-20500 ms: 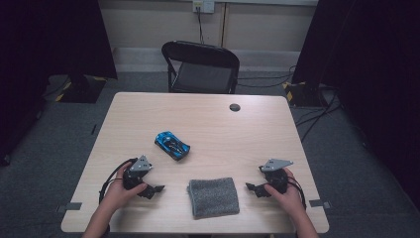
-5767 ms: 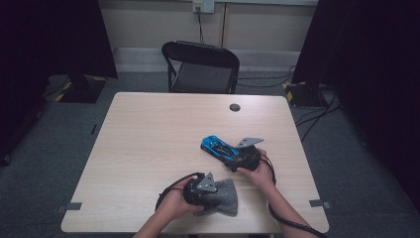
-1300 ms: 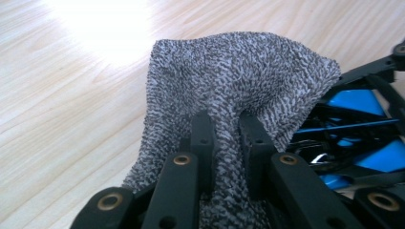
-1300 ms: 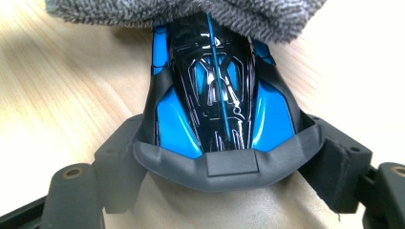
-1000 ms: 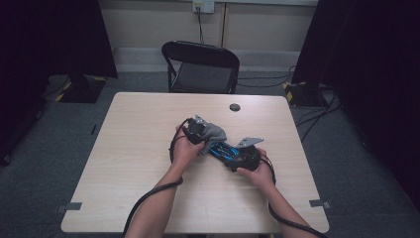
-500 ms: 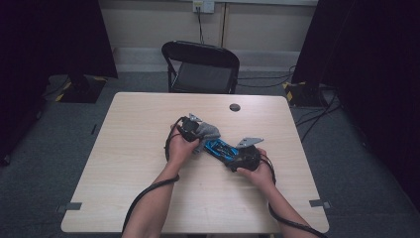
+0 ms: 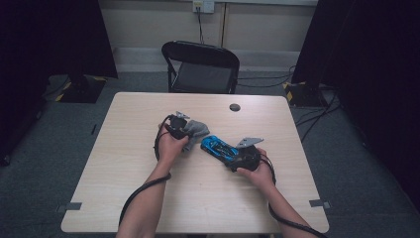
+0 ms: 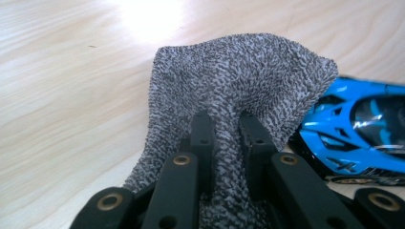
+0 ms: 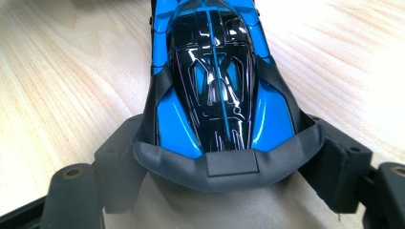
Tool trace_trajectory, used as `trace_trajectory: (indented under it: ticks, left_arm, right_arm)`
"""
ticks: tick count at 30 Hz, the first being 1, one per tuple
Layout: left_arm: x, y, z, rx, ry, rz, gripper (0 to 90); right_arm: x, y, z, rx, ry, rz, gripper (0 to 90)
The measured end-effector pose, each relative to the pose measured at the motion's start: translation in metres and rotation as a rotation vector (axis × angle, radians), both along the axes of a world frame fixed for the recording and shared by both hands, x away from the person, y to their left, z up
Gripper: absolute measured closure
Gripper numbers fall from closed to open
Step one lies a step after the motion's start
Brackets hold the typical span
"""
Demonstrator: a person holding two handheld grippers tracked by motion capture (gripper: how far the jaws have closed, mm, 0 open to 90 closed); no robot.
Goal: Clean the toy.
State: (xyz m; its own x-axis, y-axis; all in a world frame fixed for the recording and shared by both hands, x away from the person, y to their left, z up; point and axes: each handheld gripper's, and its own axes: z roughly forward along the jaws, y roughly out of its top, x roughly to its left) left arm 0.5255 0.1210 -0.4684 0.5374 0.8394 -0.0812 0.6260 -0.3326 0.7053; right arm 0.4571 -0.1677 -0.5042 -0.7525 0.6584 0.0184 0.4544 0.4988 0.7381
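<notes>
car point(image 7: 219, 148) sits mid-table point(image 7: 124, 193) in the high view, cloth point(image 7: 194, 130) just left of it; left gripper point(image 8: 224, 125) view: jaws pinch the cloth; right gripper point(image 9: 224, 162) view: jaws clamp the car's tail

We work with bare forearms and no sleeves showing in the high view. Our left hand-held gripper point(image 7: 184, 130) is black, with a small grey three-cornered plate on top and a black cable that loops beside the wrist and trails back along the forearm. Our right hand-held gripper point(image 7: 233, 156) is black too, with the same grey plate raised above it and a black cable running down past the arm. Seen up close, the left gripper's jaws are matt black bars with round brass-coloured rivets at the joints and small holes near the tips. The right gripper's jaws are blocky, matt black, with similar ringed holes.
</notes>
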Motion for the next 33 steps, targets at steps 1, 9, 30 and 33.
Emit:
trace_trajectory:
  ticks: [1,9,30,33]
  left_arm:
    - [-0.001,0.000,0.002,-0.005,-0.004,-0.001,79.2]
    - [-0.011,-0.007,0.020,-0.038,-0.016,-0.062,79.1]
    - [-0.046,-0.075,0.024,-0.086,0.001,-0.244,79.3]
    - [-0.048,-0.082,0.021,-0.077,0.004,-0.259,79.3]
  right_arm:
    - [0.000,0.000,0.000,0.000,0.000,0.000,24.1]
    - [0.000,0.000,0.000,0.000,0.000,0.002,24.2]
    - [0.000,0.000,0.000,0.000,0.000,0.003,24.2]
    - [0.000,0.000,0.000,0.000,0.000,0.003,24.2]
